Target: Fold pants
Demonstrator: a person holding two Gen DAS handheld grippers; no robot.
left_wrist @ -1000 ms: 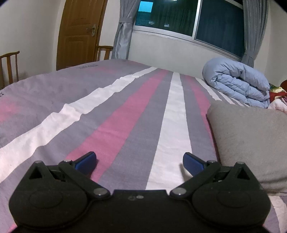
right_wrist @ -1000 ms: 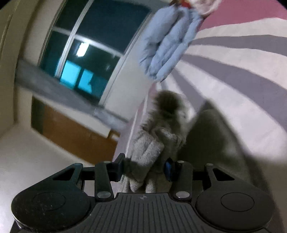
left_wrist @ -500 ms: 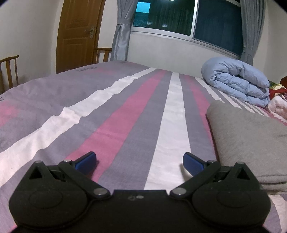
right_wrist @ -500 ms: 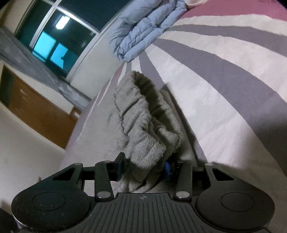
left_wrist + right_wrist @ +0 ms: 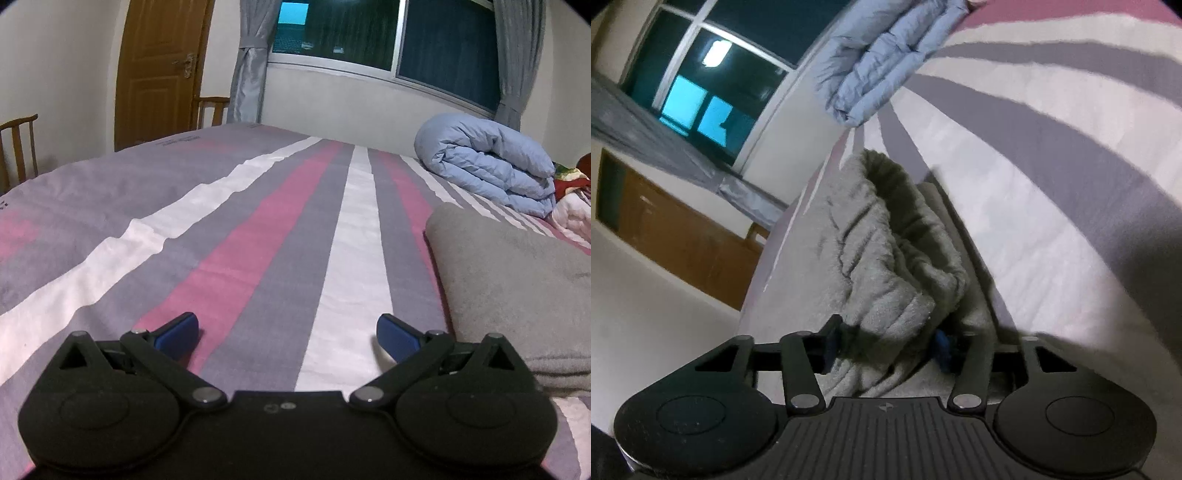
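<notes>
In the left wrist view, the left gripper rests spread wide and empty on the striped bedsheet, the folded grey pants just beside its right finger. In the right wrist view, the right gripper is opening, the pants' bunched waistband between its jaws; whether the pads still press it is unclear. A clean release means letting the cloth drop free, then backing out without dragging the fold.

The pants are thick grey fleece, nubbly and matt. The bedsheet is smooth woven cloth, lightly creased. At two o'clock the rolled duvet looks like soft, faintly sheened fabric. The door is varnished wood.
</notes>
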